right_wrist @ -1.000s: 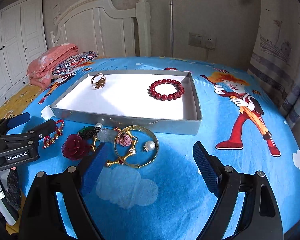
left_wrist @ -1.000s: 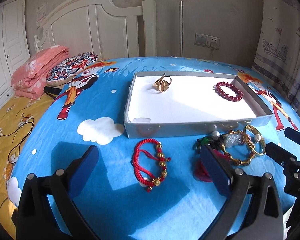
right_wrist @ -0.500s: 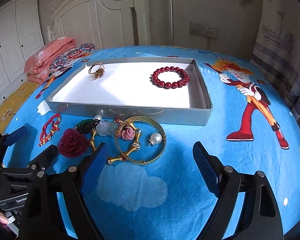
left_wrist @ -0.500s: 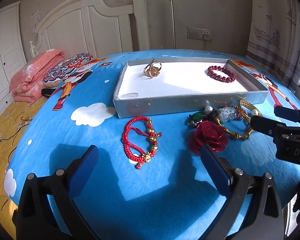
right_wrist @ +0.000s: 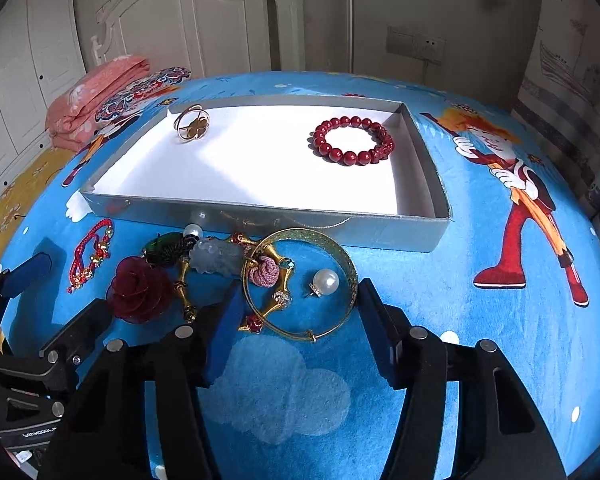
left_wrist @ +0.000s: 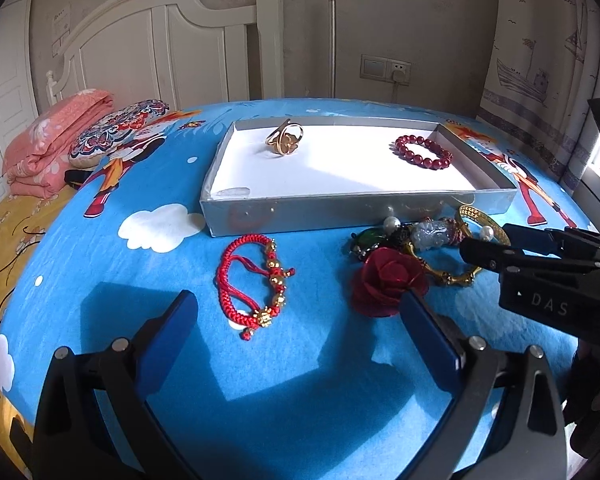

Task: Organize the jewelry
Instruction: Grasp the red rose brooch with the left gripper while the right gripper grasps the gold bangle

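A silver tray with a white floor holds a gold ring and a red bead bracelet. In front of it on the blue bedspread lie a red cord bracelet, a red rose brooch, a jade pendant, a gold bangle and a pearl earring. My left gripper is open, just short of the cord bracelet. My right gripper is open, its fingers on either side of the bangle's near edge.
A folded pink blanket and a patterned pillow lie at the far left by the white headboard. A curtain hangs at the right. The bed's edge drops off at the right and near side.
Both grippers have drawn back and risen a little. The right gripper has narrowed its opening and now frames the gold bangle. No jewelry has moved.
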Motion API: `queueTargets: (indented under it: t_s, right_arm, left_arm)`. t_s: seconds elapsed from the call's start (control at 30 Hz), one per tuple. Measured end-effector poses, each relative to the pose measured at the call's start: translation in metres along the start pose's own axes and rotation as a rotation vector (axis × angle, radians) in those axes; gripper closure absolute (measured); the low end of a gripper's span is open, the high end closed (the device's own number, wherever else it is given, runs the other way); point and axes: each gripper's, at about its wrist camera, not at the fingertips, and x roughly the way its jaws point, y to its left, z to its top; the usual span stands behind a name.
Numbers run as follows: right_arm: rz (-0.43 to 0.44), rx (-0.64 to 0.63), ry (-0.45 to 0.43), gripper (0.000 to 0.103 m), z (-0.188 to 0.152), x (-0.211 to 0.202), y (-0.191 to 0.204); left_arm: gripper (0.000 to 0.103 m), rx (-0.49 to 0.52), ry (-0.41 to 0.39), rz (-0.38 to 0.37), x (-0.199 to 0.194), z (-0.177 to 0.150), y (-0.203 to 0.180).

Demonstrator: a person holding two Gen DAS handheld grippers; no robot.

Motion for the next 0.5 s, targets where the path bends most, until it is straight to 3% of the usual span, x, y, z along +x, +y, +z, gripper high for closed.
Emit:
queueTargets:
  t_s: [0.33, 0.5]
  right_arm:
    - [-0.027, 0.040, -0.057, 0.049, -0.011, -0.017, -0.019]
    - [-0.029, 0.052, -0.066, 0.049, -0.017, -0.022, -0.028]
  left_arm:
    - [0.021, 0.023, 0.023, -0.057, 0.010, 0.009, -0.029]
    - [0.043, 0.036, 0.054, -0.044, 0.021, 0.008, -0.041]
